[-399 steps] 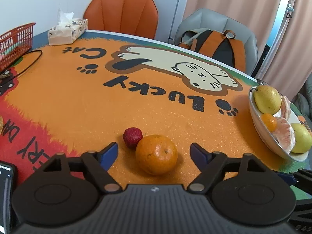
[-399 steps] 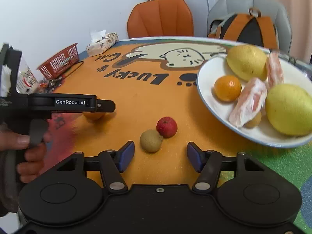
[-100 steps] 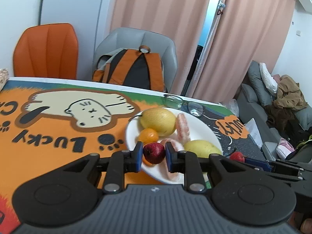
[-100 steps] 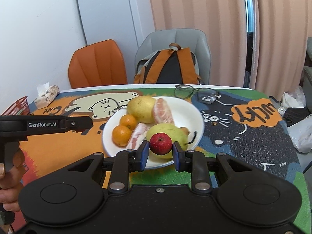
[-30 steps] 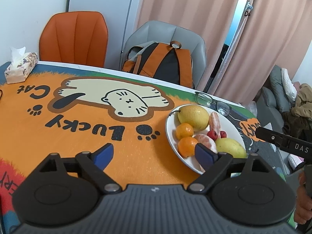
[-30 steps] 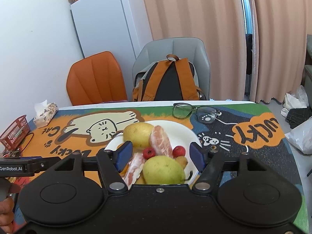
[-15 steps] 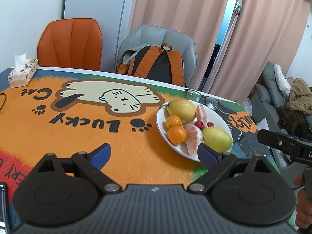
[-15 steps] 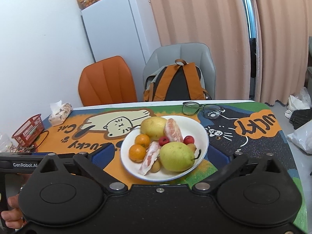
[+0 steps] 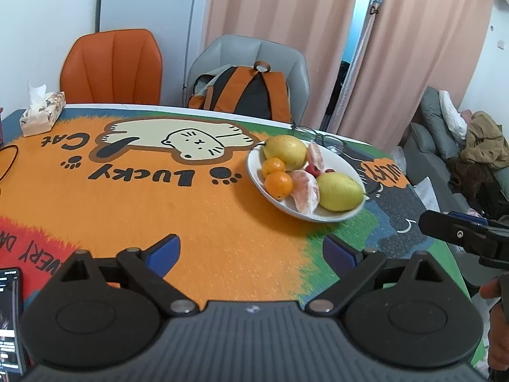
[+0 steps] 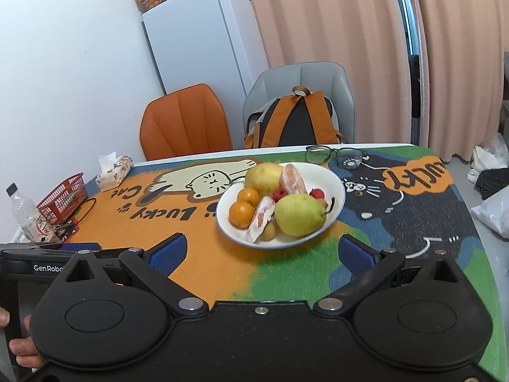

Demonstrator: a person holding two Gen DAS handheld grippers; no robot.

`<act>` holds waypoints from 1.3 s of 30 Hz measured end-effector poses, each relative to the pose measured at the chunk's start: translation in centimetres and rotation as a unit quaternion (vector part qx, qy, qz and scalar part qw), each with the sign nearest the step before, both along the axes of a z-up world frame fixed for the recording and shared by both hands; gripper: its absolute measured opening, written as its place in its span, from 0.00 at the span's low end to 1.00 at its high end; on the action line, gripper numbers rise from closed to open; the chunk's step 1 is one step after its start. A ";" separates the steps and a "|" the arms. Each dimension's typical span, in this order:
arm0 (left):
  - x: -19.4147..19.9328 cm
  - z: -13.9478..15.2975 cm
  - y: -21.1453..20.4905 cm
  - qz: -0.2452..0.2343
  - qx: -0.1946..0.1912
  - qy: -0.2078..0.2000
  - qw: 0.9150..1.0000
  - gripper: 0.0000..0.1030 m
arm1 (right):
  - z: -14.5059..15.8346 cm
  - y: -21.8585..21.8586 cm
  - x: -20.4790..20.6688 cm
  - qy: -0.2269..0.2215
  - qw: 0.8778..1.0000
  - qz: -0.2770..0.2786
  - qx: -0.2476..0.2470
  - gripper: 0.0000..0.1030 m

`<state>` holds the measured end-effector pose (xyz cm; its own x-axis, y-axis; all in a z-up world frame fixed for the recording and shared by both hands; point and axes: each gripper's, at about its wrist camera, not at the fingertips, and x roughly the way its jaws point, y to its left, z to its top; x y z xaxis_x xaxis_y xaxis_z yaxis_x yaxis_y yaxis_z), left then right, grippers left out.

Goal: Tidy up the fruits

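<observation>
Fruits are seen gathered in a white plate (image 10: 337, 181) on the table (image 10: 302, 264), toward its far edge, where the orange part of the printed cloth meets the dark part. Two yellow-green pears (image 10: 299, 215) are seen, one at the plate's near side with its stem up, the other at the far side. Two small oranges (image 10: 241, 213) are stacked at the left rim, touching. Peeled pink citrus segments (image 10: 262, 215) are laid between them, and small red berries (image 10: 316, 193) are tucked among the pears. A pair of glasses (image 10: 337, 154) is seen just beyond the plate. Both tongs are released: the left gripper (image 9: 251, 250) and the right gripper (image 10: 259, 250) are spread wide with nothing between their blue pads, well short of the plate.
</observation>
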<state>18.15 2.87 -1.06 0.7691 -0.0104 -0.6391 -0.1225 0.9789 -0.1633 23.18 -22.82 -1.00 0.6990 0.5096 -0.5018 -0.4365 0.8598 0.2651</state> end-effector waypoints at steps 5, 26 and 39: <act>-1.9 0.5 -0.5 -0.011 0.008 -0.007 1.000 0.93 | 0.3 -0.4 -2.0 0.001 1.000 0.000 0.000 1.00; -8.5 2.4 -0.1 -0.013 0.032 -0.015 0.999 0.97 | 2.8 -1.3 -8.0 0.001 1.000 0.016 0.009 1.00; -9.9 3.4 0.1 -0.020 0.029 -0.026 0.999 0.98 | 3.5 -0.6 -9.7 0.003 1.000 0.026 -0.004 1.00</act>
<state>8.24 2.98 2.32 0.8008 -0.0048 -0.5989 -0.0769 0.9909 -0.1107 13.44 -23.38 2.47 0.6688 0.5412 -0.5096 -0.4791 0.8380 0.2612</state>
